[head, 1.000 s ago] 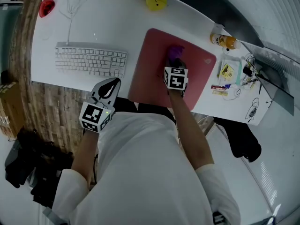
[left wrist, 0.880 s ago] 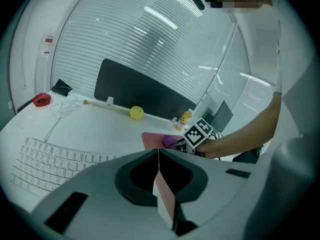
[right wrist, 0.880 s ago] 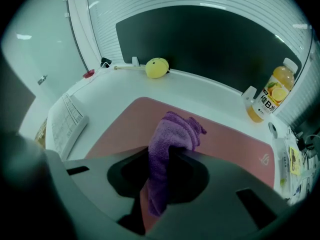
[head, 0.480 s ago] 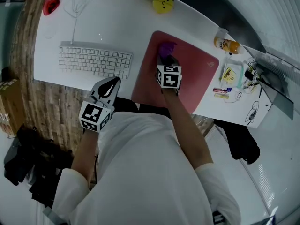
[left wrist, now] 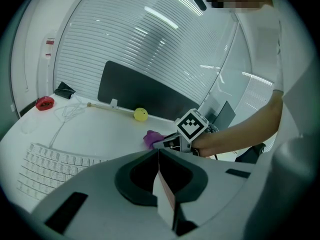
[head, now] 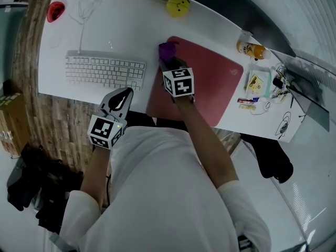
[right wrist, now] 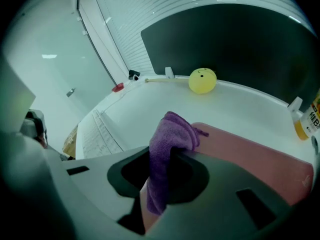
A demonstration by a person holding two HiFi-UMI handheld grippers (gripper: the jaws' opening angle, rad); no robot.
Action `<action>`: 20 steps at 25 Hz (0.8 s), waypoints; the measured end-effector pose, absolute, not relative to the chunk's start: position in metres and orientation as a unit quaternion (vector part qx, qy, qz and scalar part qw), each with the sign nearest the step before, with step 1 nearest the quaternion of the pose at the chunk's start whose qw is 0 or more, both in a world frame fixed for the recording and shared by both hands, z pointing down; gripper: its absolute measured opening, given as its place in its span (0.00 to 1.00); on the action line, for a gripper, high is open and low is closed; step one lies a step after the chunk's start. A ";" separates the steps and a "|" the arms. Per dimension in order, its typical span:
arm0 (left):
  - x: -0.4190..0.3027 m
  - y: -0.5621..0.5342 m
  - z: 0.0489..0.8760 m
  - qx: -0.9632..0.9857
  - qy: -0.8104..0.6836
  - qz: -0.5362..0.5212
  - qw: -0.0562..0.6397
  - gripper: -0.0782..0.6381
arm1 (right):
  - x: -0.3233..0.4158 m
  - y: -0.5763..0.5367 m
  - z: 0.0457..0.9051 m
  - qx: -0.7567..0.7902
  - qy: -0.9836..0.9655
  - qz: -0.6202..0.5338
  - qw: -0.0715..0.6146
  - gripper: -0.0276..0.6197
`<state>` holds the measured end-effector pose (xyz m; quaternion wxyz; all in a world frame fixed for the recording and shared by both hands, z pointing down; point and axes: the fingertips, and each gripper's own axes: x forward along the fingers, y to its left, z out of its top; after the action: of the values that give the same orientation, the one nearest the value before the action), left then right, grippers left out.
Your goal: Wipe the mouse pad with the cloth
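A white keyboard lies on the counter just left of the pink mouse pad. A yellow ball sits beyond the pad, and an orange bottle stands to its right. The right tool pinches the bunched purple cloth at the pad's far left corner. The left tool, jaws together with nothing between them, hangs at the counter's near edge.

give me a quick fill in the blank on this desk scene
1. The right tool is shut on a ____ cloth.
2. Left of the pink mouse pad lies a white ____.
3. The left tool is shut and holds ____.
4. The ball at the desk's far edge is ____.
Missing: purple; keyboard; nothing; yellow.
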<state>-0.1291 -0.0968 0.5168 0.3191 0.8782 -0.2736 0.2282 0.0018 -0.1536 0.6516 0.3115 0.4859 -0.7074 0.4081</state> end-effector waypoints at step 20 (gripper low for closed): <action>-0.082 -0.069 0.515 0.874 -0.258 0.268 0.313 0.14 | 0.082 -0.165 0.674 0.495 -0.716 0.389 0.302 0.17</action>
<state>-0.0819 -0.0686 0.5153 0.3125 0.8741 -0.2582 0.2677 0.0818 -0.1647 0.6742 0.3022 0.4950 -0.7160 0.3886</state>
